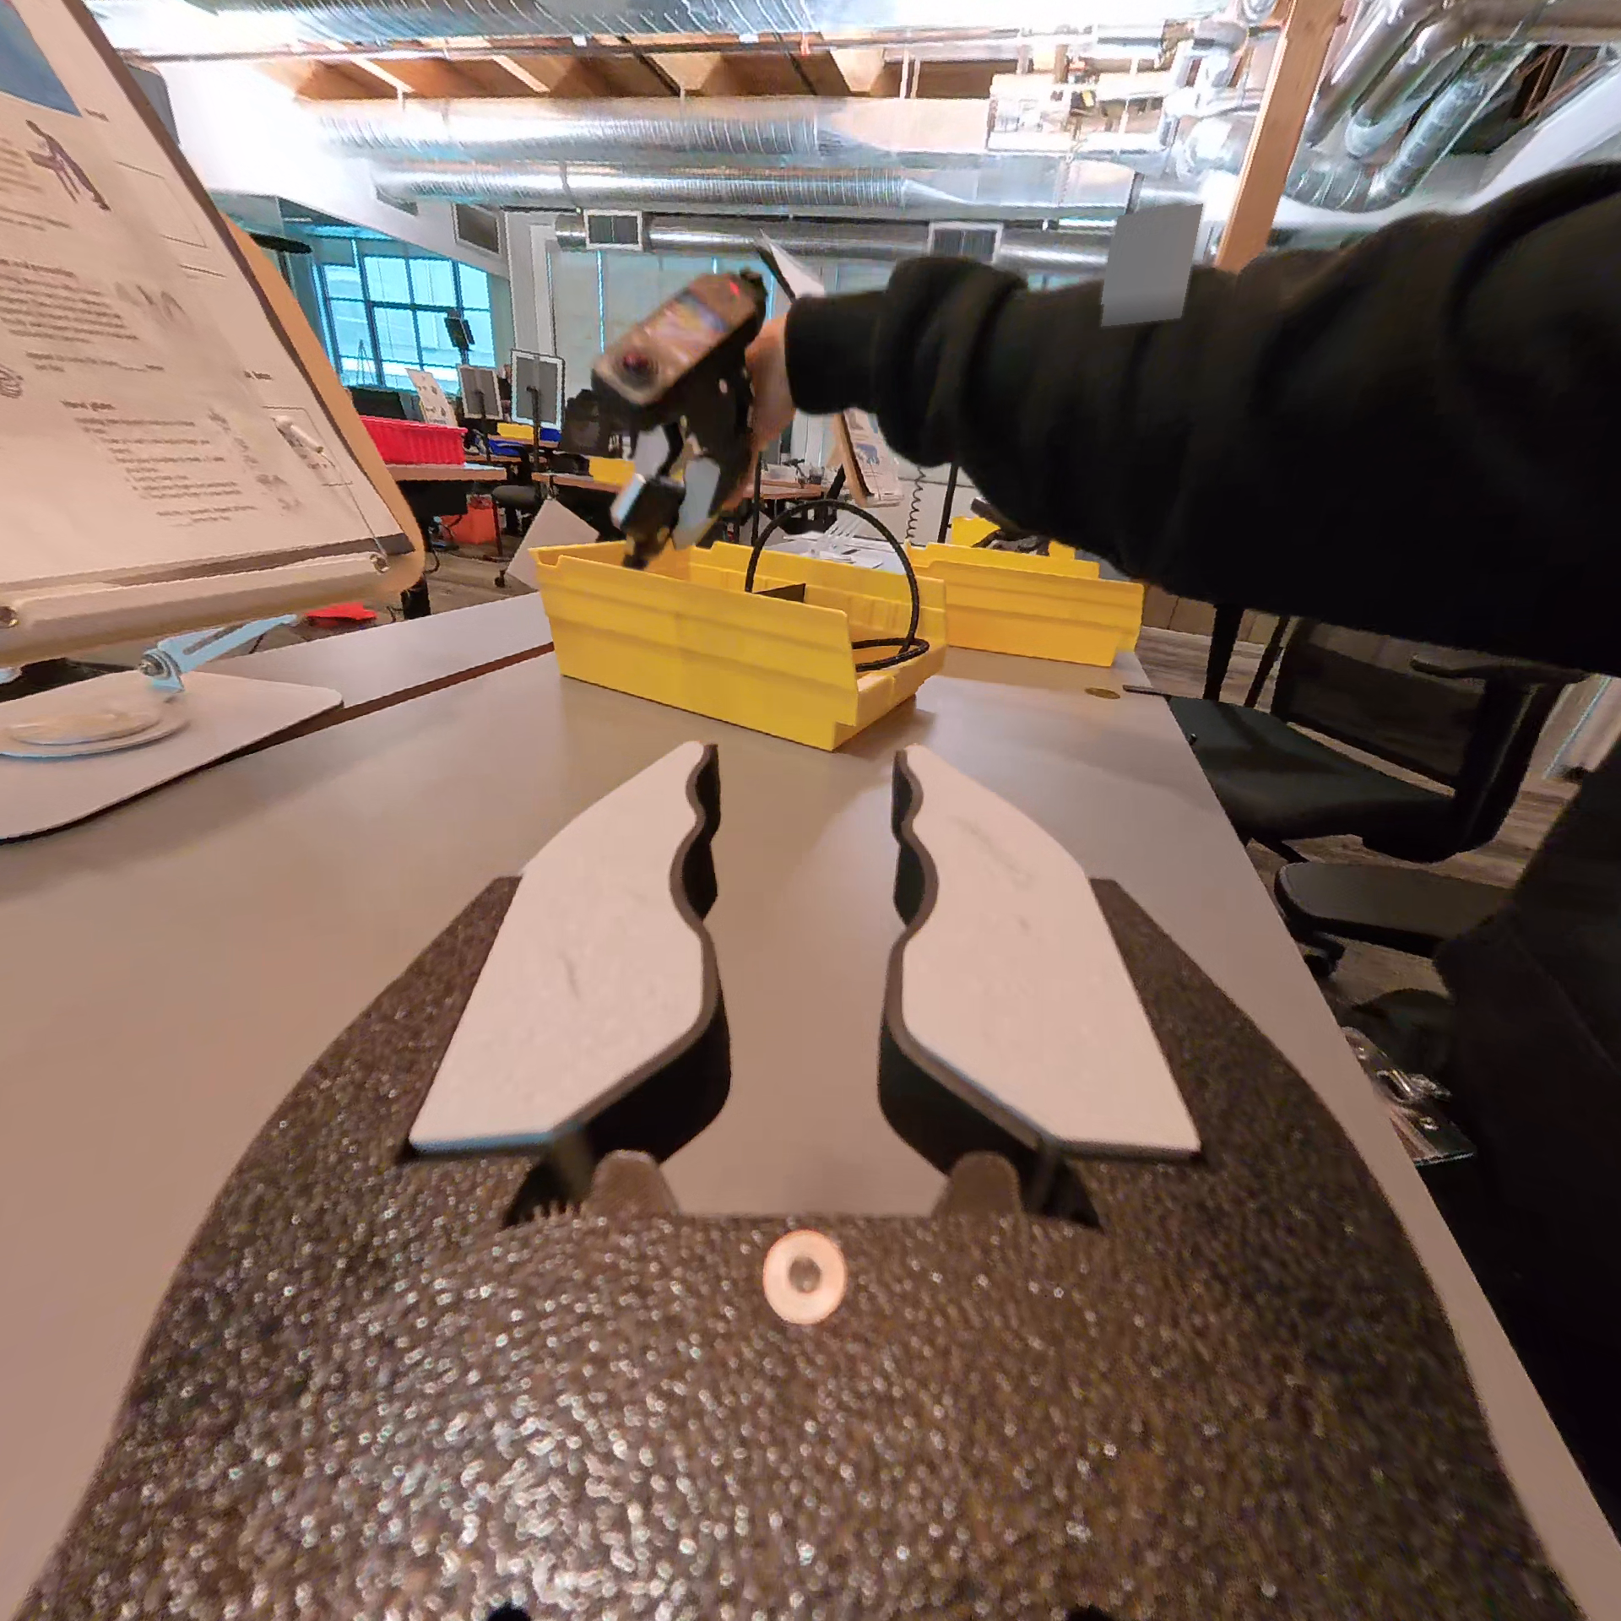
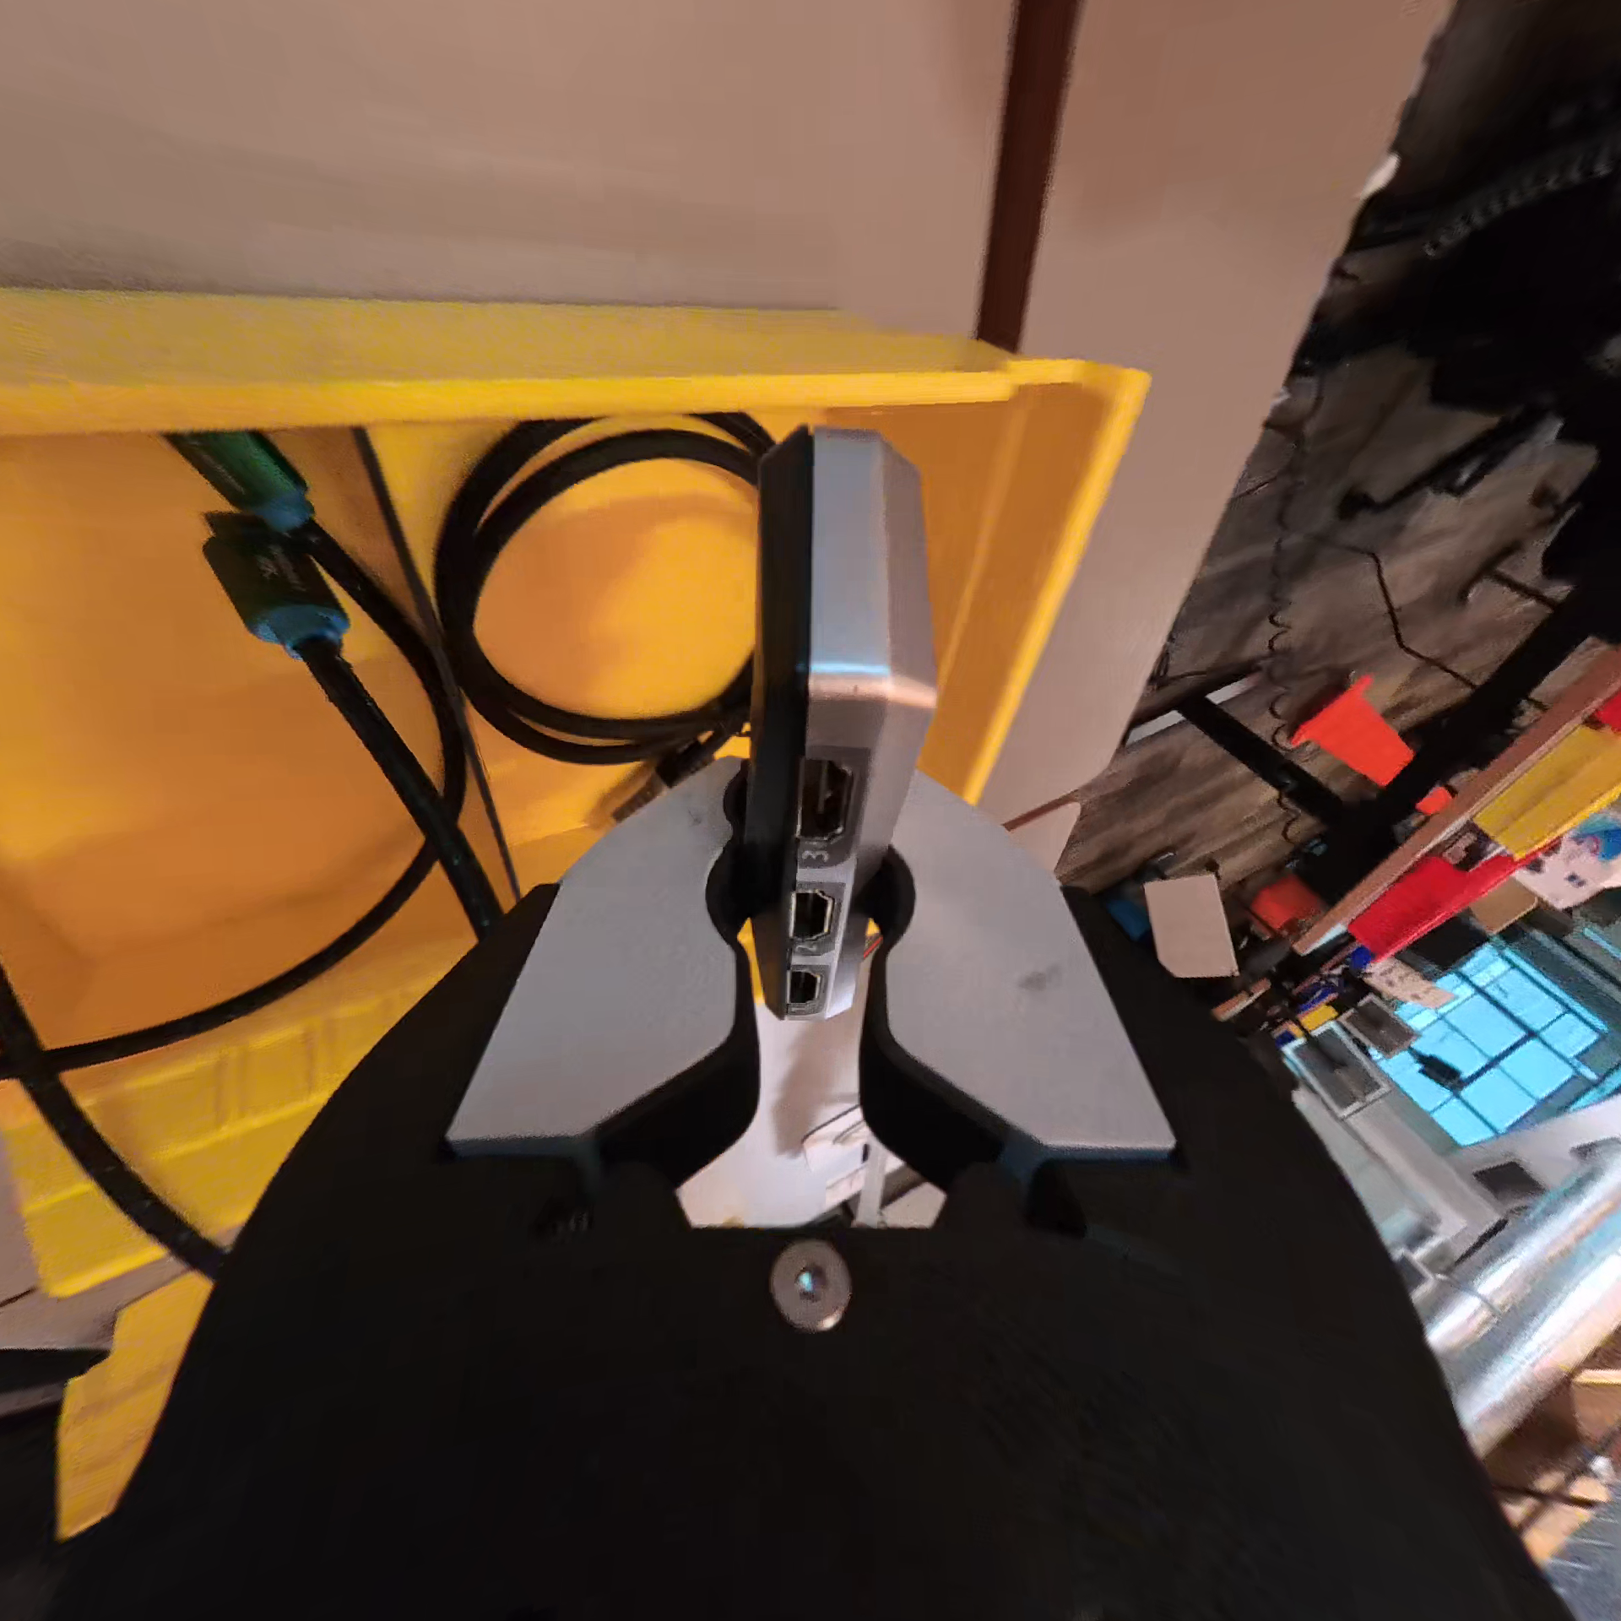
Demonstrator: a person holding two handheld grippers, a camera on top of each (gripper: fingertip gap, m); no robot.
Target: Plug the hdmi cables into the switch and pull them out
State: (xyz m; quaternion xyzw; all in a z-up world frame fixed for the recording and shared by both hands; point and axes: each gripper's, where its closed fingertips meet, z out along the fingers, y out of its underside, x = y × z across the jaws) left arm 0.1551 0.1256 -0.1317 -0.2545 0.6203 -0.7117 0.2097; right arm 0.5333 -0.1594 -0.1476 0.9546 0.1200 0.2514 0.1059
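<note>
My right gripper [image 2: 811, 829] is shut on a grey HDMI switch [image 2: 855, 631], held on edge above a yellow bin [image 2: 1044, 526]; three empty ports face the camera. Black HDMI cables [image 2: 526, 605] lie coiled in the bin, with two plugs [image 2: 267, 570] at its left. In the left wrist view the right gripper [image 1: 667, 517] holds the switch [image 1: 653, 509] over the bin [image 1: 702, 649], and a cable loop [image 1: 842, 544] rises from it. My left gripper [image 1: 805, 789] is open and empty, low over the grey table [image 1: 351, 877], short of the bin.
A document stand [image 1: 158, 351] on a white base stands at the left of the table. A person's black sleeve [image 1: 1228, 421] reaches across from the right. More yellow bins [image 1: 1044, 605] sit behind. Black office chairs [image 1: 1368, 789] stand beside the table's right edge.
</note>
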